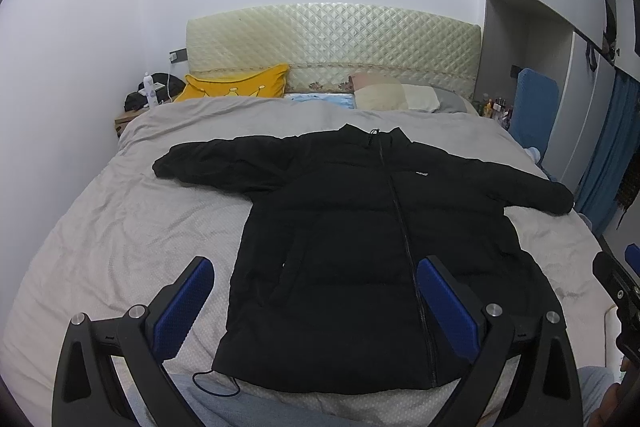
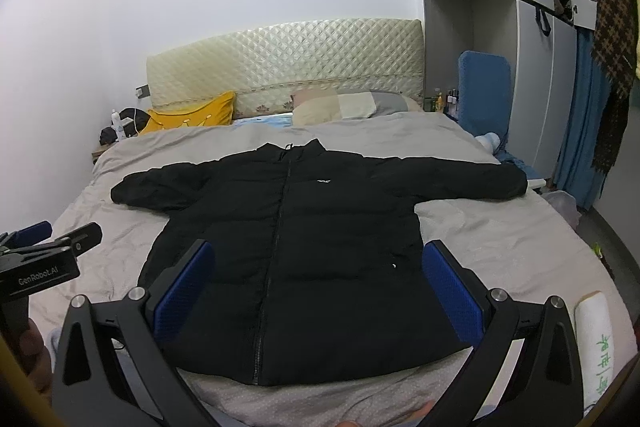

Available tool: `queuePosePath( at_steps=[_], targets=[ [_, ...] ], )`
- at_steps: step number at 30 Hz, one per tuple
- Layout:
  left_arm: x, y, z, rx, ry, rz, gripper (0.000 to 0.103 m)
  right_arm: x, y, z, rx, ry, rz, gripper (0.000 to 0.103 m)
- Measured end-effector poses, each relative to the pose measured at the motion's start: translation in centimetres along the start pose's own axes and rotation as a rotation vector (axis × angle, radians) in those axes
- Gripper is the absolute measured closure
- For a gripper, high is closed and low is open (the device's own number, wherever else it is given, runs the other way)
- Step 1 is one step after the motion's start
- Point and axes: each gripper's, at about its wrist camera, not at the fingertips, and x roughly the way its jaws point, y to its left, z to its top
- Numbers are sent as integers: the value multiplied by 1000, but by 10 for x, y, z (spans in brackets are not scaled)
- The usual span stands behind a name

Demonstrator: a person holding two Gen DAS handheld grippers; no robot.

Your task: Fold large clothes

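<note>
A black puffer jacket [image 1: 344,239] lies flat and zipped on the grey bed cover, collar toward the headboard, both sleeves spread out; it also shows in the right wrist view [image 2: 304,227]. My left gripper [image 1: 316,267] is open and empty, held above the jacket's hem, slightly left of the zipper. My right gripper [image 2: 318,255] is open and empty, held above the hem's right half. The left gripper's body [image 2: 40,263] shows at the left edge of the right wrist view; the right gripper's fingers [image 1: 616,283] show at the right edge of the left wrist view.
The grey bed cover [image 1: 120,227] spreads around the jacket. A yellow pillow [image 1: 236,83], a beige pillow [image 1: 396,97] and a quilted headboard [image 1: 332,43] stand at the far end. A nightstand with clutter [image 1: 140,99] is far left. A white rolled towel [image 2: 596,343] lies near right. Wardrobe and blue curtain [image 2: 580,115] stand right.
</note>
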Motion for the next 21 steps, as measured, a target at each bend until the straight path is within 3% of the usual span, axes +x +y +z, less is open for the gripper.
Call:
queuePosePath(
  at_steps=[21],
  targets=[
    [5, -1, -1, 9, 13, 11, 0, 3, -2, -1, 1, 16, -21, 0]
  ],
)
